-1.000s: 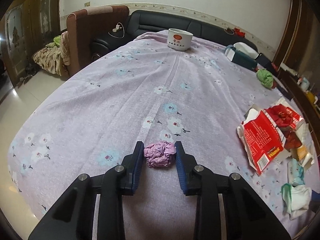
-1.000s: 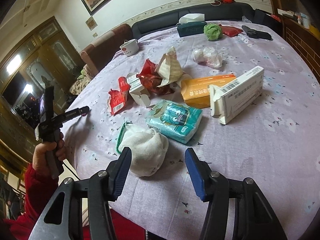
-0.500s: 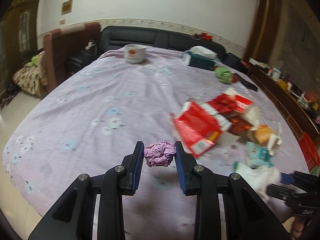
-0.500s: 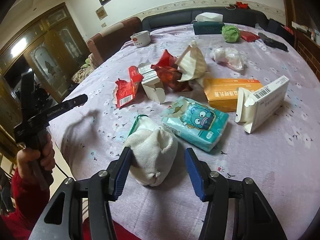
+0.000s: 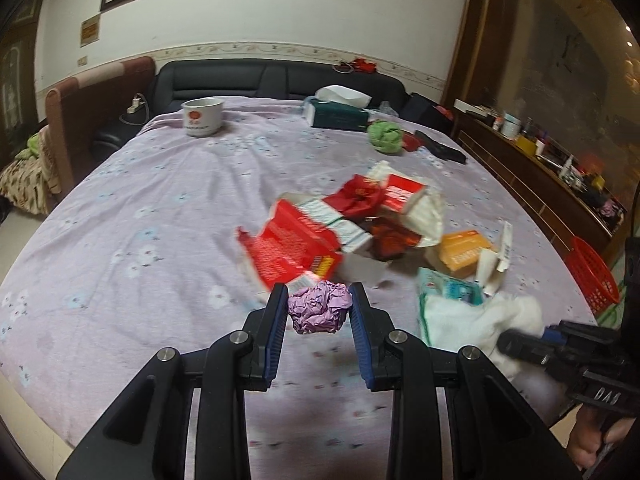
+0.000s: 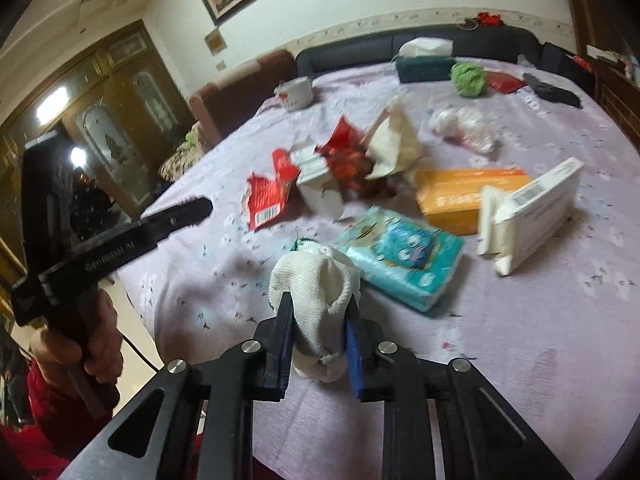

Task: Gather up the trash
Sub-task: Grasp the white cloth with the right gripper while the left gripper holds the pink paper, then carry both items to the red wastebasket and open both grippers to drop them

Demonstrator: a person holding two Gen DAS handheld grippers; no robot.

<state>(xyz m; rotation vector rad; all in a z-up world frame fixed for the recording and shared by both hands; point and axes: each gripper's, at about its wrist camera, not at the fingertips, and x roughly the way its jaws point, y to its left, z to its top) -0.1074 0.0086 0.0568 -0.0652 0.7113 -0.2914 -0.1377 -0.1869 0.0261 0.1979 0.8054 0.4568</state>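
Left gripper point(image 5: 319, 307) pinches crumpled purple wrapper point(image 5: 319, 306); right gripper point(image 6: 319, 322) squeezes white cloth point(image 6: 320, 300) (soft, waffle-textured).

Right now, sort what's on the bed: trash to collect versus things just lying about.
Trash:
purple paper ball, in left gripper
white cloth, in right gripper
torn red packet
orange box
red basket, likely the bin

Lying about:
mug
tissue box
green ball
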